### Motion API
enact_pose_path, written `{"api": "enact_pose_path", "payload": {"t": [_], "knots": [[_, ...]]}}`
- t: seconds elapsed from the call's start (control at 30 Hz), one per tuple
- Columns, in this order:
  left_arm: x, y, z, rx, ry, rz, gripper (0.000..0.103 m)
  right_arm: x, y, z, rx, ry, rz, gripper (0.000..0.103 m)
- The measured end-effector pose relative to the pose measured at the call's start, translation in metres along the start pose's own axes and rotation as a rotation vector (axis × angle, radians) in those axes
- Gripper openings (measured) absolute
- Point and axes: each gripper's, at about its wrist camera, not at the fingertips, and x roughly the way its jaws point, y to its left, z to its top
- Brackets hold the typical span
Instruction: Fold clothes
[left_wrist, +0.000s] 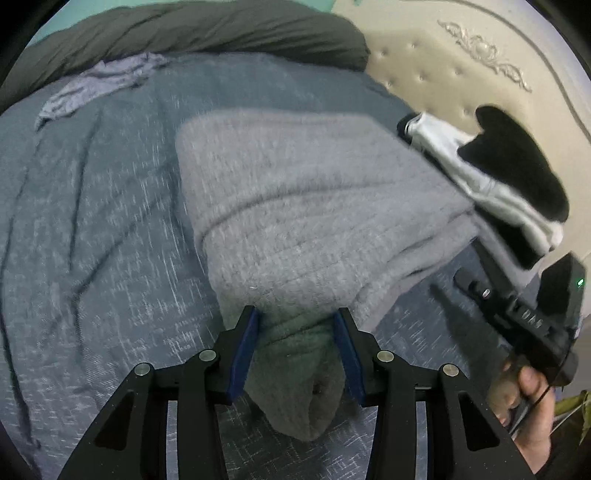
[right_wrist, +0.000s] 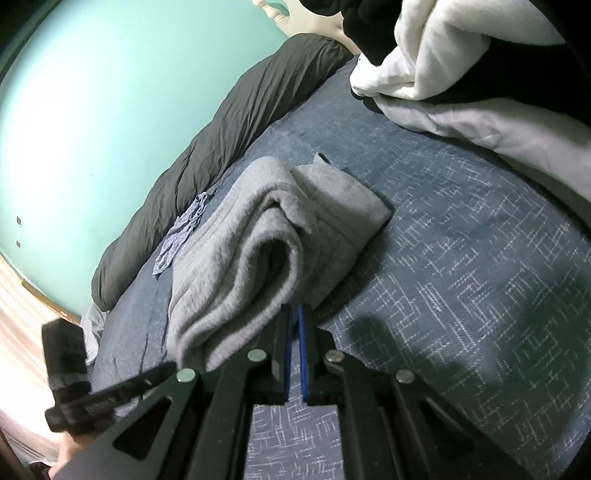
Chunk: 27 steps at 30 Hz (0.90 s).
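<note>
A folded grey knit garment (left_wrist: 295, 192) lies on the blue patterned bedsheet (left_wrist: 92, 240). My left gripper (left_wrist: 295, 314) is shut on its near end, with a thick bunch of the cloth filling the gap between the blue pads (left_wrist: 243, 354). In the right wrist view the same garment (right_wrist: 266, 236) shows its rolled layers. My right gripper (right_wrist: 295, 308) is shut, its tips right at the garment's near edge. Whether any cloth is caught there is hidden. A hand (left_wrist: 532, 406) holds the right tool at the garment's right side.
A heap of black and white clothes (left_wrist: 509, 177) (right_wrist: 461, 55) sits by the padded headboard (left_wrist: 461, 55). A dark green duvet (left_wrist: 184, 29) (right_wrist: 221, 129) lines the bed's far side against a teal wall (right_wrist: 92, 110). A small crumpled bluish cloth (left_wrist: 92, 88) (right_wrist: 184, 229) lies near it.
</note>
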Motion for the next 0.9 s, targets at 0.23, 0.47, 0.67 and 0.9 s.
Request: {"api": "enact_pose_path", "payload": {"t": [0.23, 0.47, 0.67, 0.9], "knots": [[0.003, 0.001, 0.023, -0.017, -0.027, 0.004, 0.045, -0.001, -0.001, 0.000, 0.006, 0.002, 0.002, 0.002], [0.026, -0.011, -0.001, 0.002, 0.009, 0.014, 0.044, 0.001, -0.002, 0.002, 0.010, 0.003, 0.002, 0.002], [0.019, -0.008, 0.007, -0.015, 0.012, -0.008, 0.045, -0.002, 0.002, 0.000, 0.023, -0.011, 0.025, 0.007], [0.001, 0.012, 0.010, -0.066, -0.018, -0.016, 0.045, 0.009, 0.021, -0.011, 0.043, 0.041, 0.105, 0.034]]}}
